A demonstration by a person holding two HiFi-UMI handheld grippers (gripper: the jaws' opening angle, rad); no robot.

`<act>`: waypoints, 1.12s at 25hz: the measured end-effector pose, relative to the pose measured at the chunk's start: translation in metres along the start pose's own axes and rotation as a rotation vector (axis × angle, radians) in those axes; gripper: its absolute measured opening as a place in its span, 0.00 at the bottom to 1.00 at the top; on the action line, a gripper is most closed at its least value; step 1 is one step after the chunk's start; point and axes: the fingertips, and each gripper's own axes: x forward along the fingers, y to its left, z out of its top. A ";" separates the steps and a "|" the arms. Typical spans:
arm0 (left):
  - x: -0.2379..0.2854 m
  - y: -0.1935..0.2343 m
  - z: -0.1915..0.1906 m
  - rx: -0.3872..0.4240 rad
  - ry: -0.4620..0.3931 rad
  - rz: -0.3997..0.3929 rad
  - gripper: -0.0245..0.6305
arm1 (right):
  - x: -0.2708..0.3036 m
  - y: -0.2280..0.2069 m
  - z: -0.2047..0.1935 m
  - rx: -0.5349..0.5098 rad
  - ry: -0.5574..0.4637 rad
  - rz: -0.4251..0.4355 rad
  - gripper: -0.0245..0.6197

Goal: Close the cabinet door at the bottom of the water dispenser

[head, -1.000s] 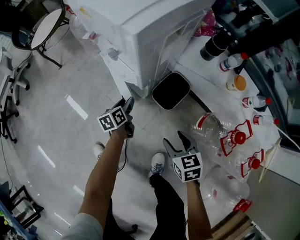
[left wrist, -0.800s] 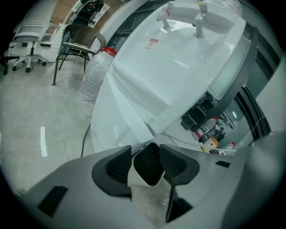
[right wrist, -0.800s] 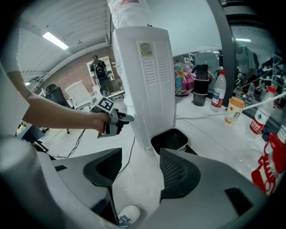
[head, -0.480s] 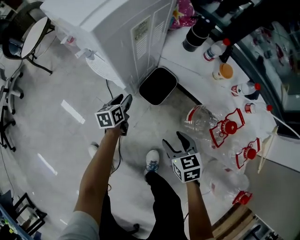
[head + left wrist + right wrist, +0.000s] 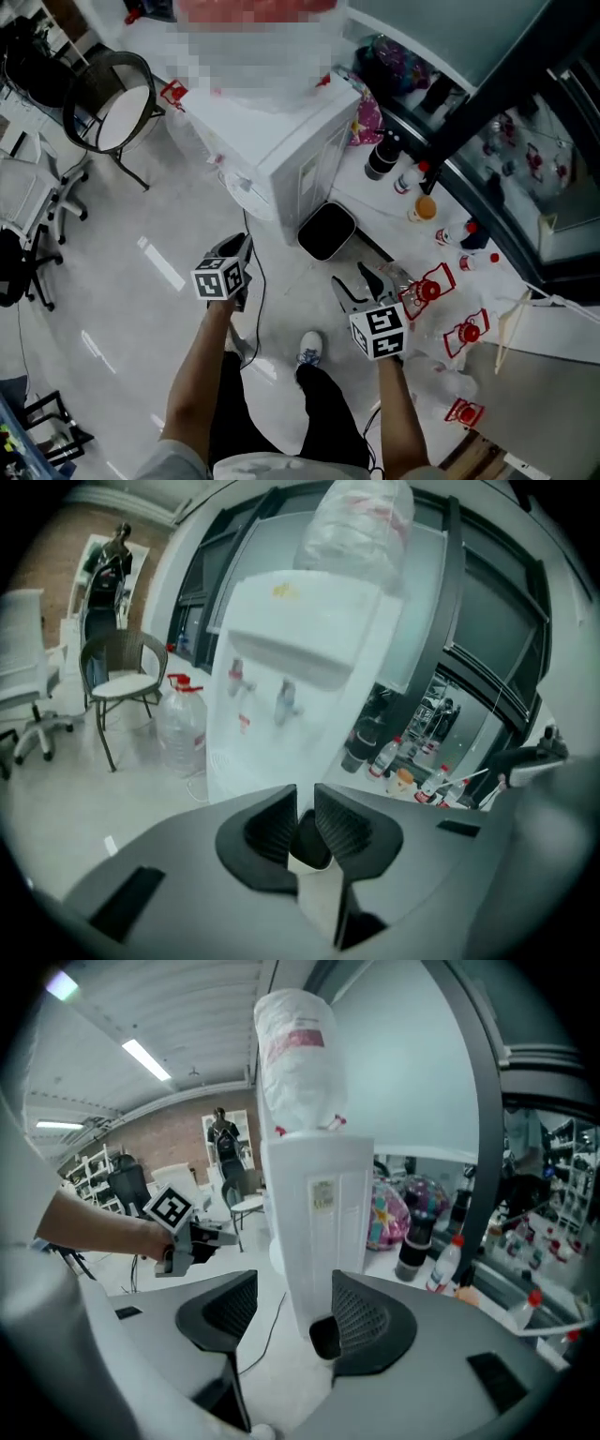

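The white water dispenser (image 5: 281, 150) stands ahead with a clear bottle on top. In the left gripper view its front shows two taps (image 5: 281, 700), and the lower cabinet front (image 5: 248, 761) looks flat and flush with the body. My left gripper (image 5: 236, 251) hangs in the air before that front; its jaws (image 5: 307, 819) are closing to a narrow gap with nothing between them. My right gripper (image 5: 361, 286) is held off the dispenser's side (image 5: 319, 1232), jaws (image 5: 292, 1314) wide open and empty. The left gripper (image 5: 192, 1241) also shows in the right gripper view.
A black bin (image 5: 326, 230) sits on the floor by the dispenser's base. Clear jugs with red handles (image 5: 441, 291) lie at the right, small bottles (image 5: 422, 206) on a ledge. A chair (image 5: 117, 103) and a water jug (image 5: 183, 724) stand left. A cable (image 5: 251, 281) runs across the floor.
The view has pulled up and back, so the whole dispenser shows now. Both grippers have risen from near the floor and sit farther from the dispenser's base.
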 end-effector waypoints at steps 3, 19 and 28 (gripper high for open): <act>-0.062 -0.011 0.070 0.091 -0.060 0.020 0.12 | -0.026 0.005 0.086 -0.051 -0.085 0.003 0.43; -0.301 -0.115 0.336 0.615 -0.438 0.065 0.07 | -0.151 0.076 0.368 -0.350 -0.385 -0.003 0.08; -0.369 -0.138 0.389 0.689 -0.524 -0.006 0.07 | -0.182 0.129 0.445 -0.451 -0.506 -0.018 0.08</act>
